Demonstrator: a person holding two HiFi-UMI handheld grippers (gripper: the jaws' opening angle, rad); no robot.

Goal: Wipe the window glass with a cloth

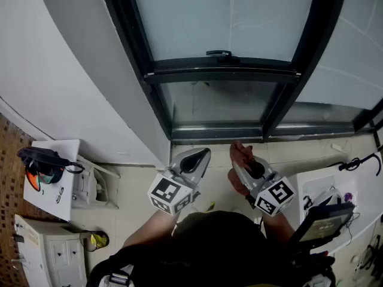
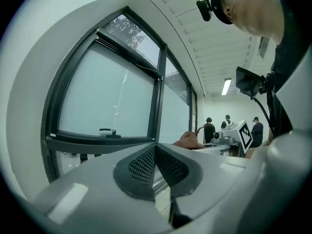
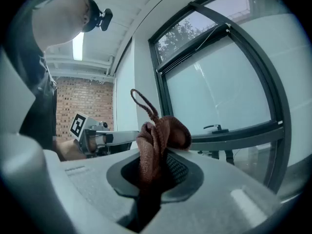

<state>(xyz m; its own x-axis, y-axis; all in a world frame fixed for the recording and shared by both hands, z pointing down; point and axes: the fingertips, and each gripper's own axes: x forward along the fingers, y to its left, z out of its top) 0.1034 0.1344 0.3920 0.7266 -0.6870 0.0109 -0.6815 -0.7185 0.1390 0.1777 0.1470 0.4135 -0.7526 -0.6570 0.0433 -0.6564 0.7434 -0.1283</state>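
Observation:
A brown cloth with a cord loop is bunched between the jaws of my right gripper, which is shut on it. From the head view the cloth sticks out past the right gripper, held low in front of the window. My left gripper is beside it on the left, its dark pads pressed together with nothing between them. The window glass is frosted, set in a dark frame with a handle on the crossbar. Both grippers are short of the glass.
A lower pane sits under the crossbar. A white curved wall runs at left. White furniture with sunglasses stands at lower left, a white table with cables at right. People stand far back in the room.

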